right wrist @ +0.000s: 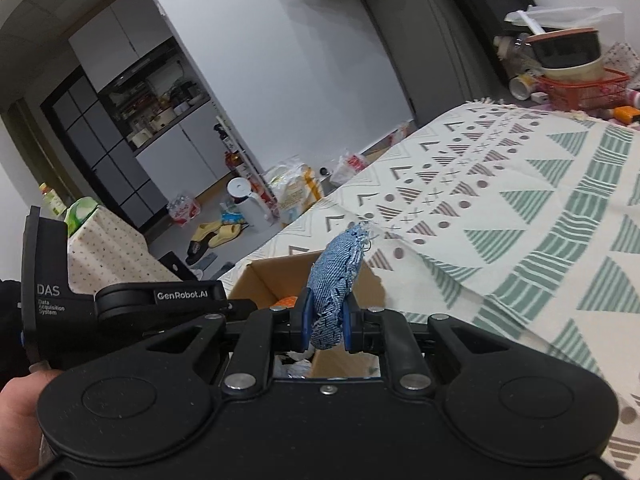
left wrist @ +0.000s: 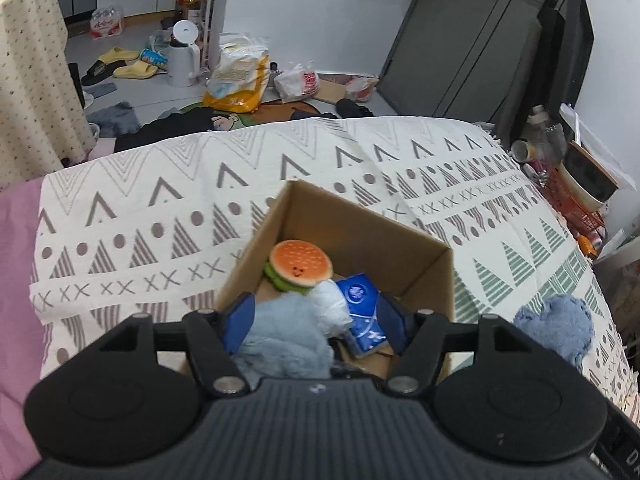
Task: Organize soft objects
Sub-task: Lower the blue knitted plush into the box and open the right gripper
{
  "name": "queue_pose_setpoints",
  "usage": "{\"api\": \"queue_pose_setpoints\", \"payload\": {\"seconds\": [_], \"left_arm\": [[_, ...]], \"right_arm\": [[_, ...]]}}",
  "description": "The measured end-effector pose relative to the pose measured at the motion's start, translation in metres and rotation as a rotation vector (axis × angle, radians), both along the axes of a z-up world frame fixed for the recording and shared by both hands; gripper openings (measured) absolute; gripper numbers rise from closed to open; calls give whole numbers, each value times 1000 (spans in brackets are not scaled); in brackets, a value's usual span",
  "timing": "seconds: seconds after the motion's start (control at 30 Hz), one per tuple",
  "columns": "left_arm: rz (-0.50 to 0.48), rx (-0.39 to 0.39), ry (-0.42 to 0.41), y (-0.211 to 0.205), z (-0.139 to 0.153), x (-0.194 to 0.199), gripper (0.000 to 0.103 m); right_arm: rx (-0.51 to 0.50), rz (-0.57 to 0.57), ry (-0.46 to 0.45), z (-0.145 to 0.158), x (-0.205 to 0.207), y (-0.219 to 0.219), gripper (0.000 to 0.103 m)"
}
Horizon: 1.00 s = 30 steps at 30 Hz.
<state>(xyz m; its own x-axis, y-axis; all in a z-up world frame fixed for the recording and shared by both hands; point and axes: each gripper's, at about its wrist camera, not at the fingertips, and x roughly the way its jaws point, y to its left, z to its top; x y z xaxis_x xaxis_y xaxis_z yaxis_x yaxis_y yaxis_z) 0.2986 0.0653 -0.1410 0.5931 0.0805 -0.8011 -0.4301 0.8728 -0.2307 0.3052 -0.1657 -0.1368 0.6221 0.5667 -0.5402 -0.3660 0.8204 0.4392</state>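
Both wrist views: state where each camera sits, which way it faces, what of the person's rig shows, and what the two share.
Left wrist: sits behind the left gripper, faces down into the cardboard box on the patterned blanket; its open fingers flank a light blue cloth.
Right wrist: sits behind the right gripper, faces across the bed toward the kitchen; it is shut on a denim scrap, with the left gripper and the person's hand at left.
Shared: box, blanket, floor clutter.

White walls (left wrist: pixel 304 12), cluttered grey floor (left wrist: pixel 132 92), patterned bedspread (left wrist: pixel 160 216), dark cabinets (right wrist: pixel 100 152) beyond.
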Motion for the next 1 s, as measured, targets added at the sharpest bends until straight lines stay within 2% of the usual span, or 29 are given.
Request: {"api": "queue_pose_setpoints", "payload": {"seconds": [0.47,0.6,0.67,0.7,0.77,0.83,0.9,1.0], "left_arm": [[-31,-3,11,24,14,-8,68],[-53,31,21,27,18,-10,70],[-65,66,39,26,20,-11,70],[-71,80,47,26,21,-12,70],[-89,98,56,24,24,-14,70],[-103,110,56,23,27,-17,71],[-114,120,58,21,30,-19,74],[-129,138,55,16,37,-25,76]], "right_arm": [[-93,73,38,-18,19,58,15],[-126,87,40,-20,19,74,17],[-145,93,36,-23,18,80,22],[-162,96,28,-24,16,81,32],[-194,86,23,-26,13,81,44],[-177,84,16,-23,8,77,48],[-167,78,8,-17,4,74,58],[-148,74,-19,-3,-7,66,62]]}}
